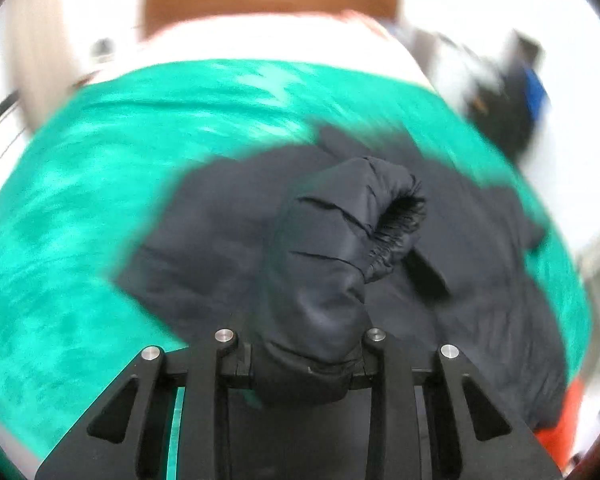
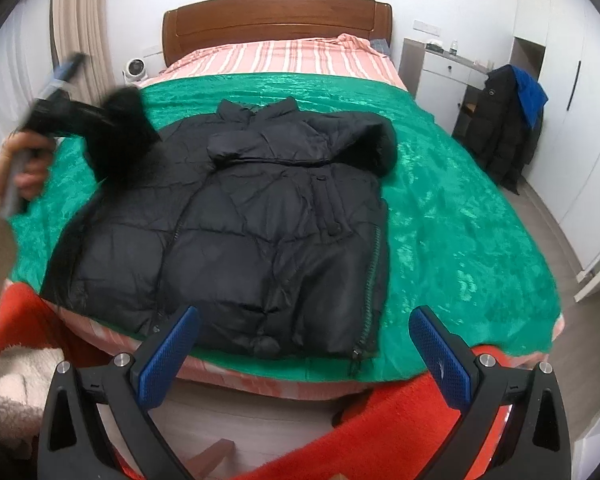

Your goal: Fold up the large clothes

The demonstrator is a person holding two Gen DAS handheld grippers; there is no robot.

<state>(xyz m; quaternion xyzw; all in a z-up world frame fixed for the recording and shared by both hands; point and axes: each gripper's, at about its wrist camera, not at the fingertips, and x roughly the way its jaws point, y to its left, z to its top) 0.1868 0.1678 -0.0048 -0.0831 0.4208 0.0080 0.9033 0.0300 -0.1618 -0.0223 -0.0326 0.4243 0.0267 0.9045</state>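
The black puffer jacket (image 2: 236, 216) lies face up on the green blanket (image 2: 460, 208) covering the bed (image 2: 276, 56), collar toward the headboard (image 2: 276, 20), hem at the near edge.

Progress, judged from the present layout: the fold is at an early stage. One sleeve (image 2: 268, 146) lies across the chest. The other sleeve (image 1: 340, 248) is lifted clear of the jacket body and is not yet laid down. The body is unfolded along its full length; the lengthwise fold remains.

Left gripper (image 1: 306, 364): jaws pinching the lifted sleeve, with the cuff bunched above them. The surroundings in its view are blurred. In the right wrist view the person's hand (image 2: 30, 164) carries this gripper at the left edge.

Right gripper (image 2: 304, 356): jaws spread wide, nothing between them, positioned above the foot of the bed, apart from the jacket hem.

Surface and room: a striped pink sheet (image 2: 292, 56) shows beyond the blanket. A red rug (image 2: 400, 412) lies on the wood floor. A dark coat (image 2: 504, 132) hangs near white cupboards at the right.
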